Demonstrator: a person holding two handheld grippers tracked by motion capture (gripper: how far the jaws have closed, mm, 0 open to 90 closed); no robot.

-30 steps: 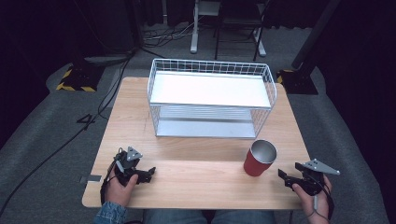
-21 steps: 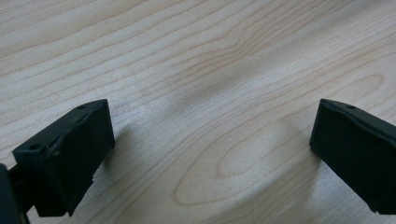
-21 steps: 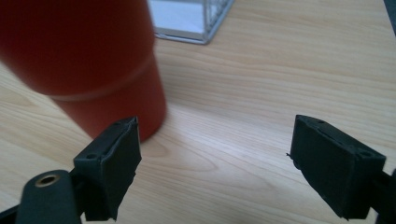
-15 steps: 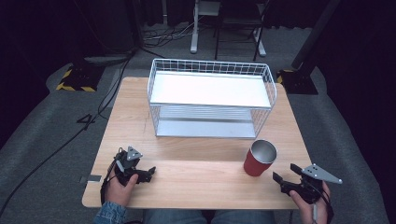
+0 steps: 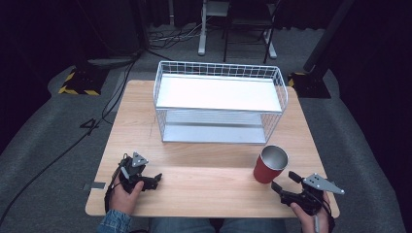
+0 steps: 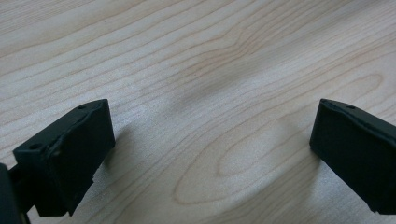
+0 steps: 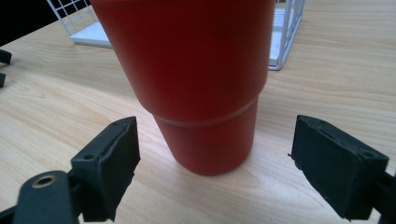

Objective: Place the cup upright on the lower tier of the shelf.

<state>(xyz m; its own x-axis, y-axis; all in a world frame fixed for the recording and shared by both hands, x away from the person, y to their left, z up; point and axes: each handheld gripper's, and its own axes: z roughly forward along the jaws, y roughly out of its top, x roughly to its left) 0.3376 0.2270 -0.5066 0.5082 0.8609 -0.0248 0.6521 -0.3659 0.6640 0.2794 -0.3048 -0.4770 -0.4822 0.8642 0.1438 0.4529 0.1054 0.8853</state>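
Observation:
A red cup [image 5: 269,164] with a metal inside stands upright on the wooden table [image 5: 209,179], in front of the wire rack's right end. My right gripper [image 5: 286,181] is open just behind the cup on the person's side, jaws pointing at it. In the right gripper view the red cup [image 7: 196,79] looms close between and beyond the two spread jaws, not touched. My left gripper [image 5: 156,178] rests low at the table's front left, open, jaws wide over bare wood [image 6: 210,116].
A white wire rack [image 5: 221,102] with two shelves stands at the middle back of the table. Cables trail on the grey floor to the left. Chair and desk legs stand beyond the table.
My right gripper has moved left and forward toward the red cup. The left gripper has stayed where it was.

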